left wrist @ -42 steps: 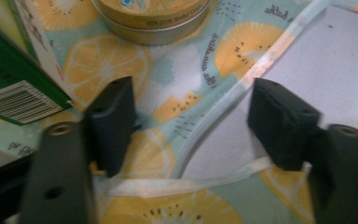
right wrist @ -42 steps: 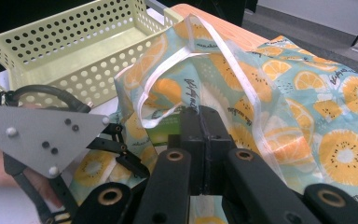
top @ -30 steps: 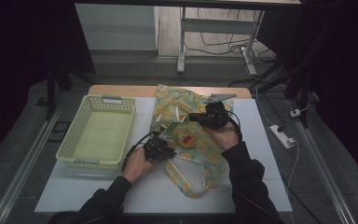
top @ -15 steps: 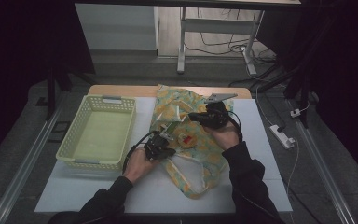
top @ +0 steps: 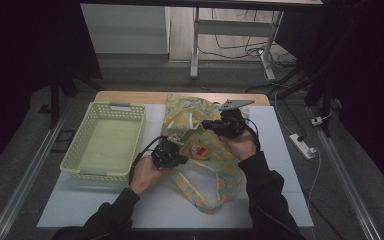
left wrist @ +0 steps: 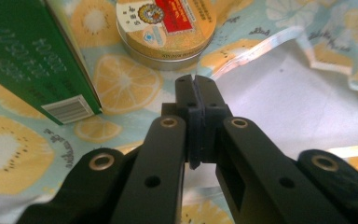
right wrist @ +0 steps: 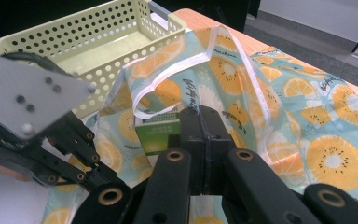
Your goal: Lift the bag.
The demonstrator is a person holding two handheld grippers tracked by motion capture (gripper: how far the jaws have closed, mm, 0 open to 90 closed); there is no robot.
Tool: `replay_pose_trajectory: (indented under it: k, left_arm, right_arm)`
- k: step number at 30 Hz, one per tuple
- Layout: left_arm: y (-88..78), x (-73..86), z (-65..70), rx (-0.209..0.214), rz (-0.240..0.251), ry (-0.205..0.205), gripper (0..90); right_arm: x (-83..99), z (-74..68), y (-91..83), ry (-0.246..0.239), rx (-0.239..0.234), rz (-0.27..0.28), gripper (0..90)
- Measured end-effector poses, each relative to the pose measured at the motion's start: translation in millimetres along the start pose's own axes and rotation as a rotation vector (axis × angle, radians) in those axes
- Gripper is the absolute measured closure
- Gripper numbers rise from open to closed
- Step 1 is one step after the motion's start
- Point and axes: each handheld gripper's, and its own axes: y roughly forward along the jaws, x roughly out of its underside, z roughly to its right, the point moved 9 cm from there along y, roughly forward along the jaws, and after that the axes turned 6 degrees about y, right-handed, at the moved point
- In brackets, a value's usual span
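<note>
Dark long sleeves being worn on both forearms. Left hand-held gripper (top: pixel 179 145) and right hand-held gripper (top: pixel 206 124) being shown black, brass-coloured rivets along jaw links. Grey three-cornered plate being carried on right one; black cables being trailed.

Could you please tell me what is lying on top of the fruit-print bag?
On the fruit-print bag rest a round tin with a red and gold label and a green carton. Whatever is inside the bag, and the table beneath it, stay covered by the fabric.
</note>
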Motion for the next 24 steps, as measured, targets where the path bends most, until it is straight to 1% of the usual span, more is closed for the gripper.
replay_pose_trajectory:
  k: [4,8,13,18,24]
  left_arm:
    - [-9.6,-7.1,0.5,0.007,0.037,-0.011,89.8]
    - [-17.8,-12.5,0.2,0.009,0.058,-0.018,89.8]
    - [-27.2,-19.2,2.1,0.022,0.076,-0.032,89.8]
    - [-35.9,-24.1,3.1,0.028,0.095,-0.033,89.8]
    - [-47.5,-29.7,0.6,0.037,0.119,-0.040,89.8]
  right_arm:
    - [-0.9,-1.0,-0.3,-0.009,-0.001,0.001,89.9]
    - [-2.5,-2.3,-0.9,-0.009,-0.003,0.005,90.0]
    - [-4.2,-4.2,-1.3,-0.012,-0.005,0.007,90.0]
    - [-5.6,-6.6,-1.9,-0.015,-0.010,0.007,90.0]
    - [-7.2,-8.5,-3.2,-0.019,-0.009,0.003,90.0]
